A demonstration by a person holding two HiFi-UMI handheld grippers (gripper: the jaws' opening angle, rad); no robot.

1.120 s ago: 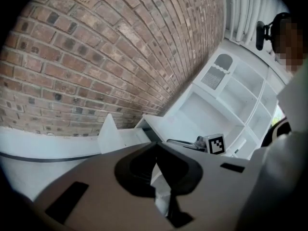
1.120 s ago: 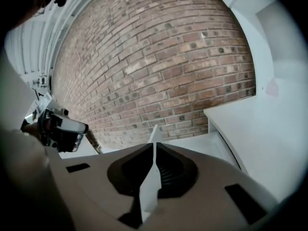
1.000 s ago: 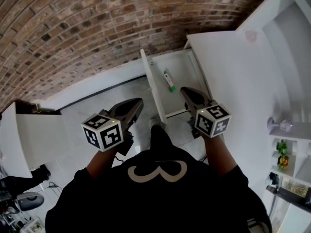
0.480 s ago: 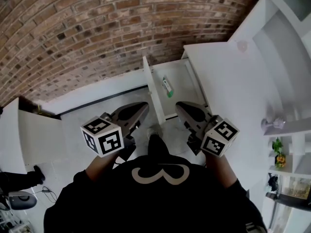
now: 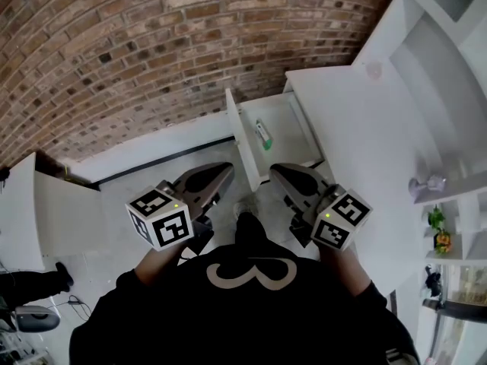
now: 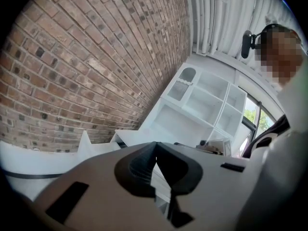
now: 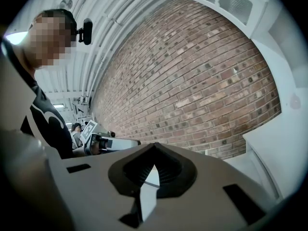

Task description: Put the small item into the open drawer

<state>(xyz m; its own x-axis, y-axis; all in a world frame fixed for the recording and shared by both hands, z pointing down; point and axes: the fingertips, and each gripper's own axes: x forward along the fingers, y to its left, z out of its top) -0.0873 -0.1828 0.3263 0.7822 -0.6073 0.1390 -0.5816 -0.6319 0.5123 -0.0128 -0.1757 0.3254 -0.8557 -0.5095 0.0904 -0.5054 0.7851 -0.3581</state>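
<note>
**Head view:** The drawer (image 5: 283, 120) stands open from the white table (image 5: 365, 120), below the brick wall (image 5: 152, 44). The small item (image 5: 262, 134), white with a green end, lies inside the drawer. The left gripper (image 5: 225, 172) and right gripper (image 5: 277, 171) hover over the floor (image 5: 114, 196), just short of the drawer front. One second earlier the right gripper's tip overlapped that front; it now sits clear.

**Left gripper view:** Jaws together, nothing between them. White shelving (image 6: 202, 105) faces the camera.

**Right gripper view:** Jaws together, nothing between them. The drawer's contents show in the head view only.
</note>
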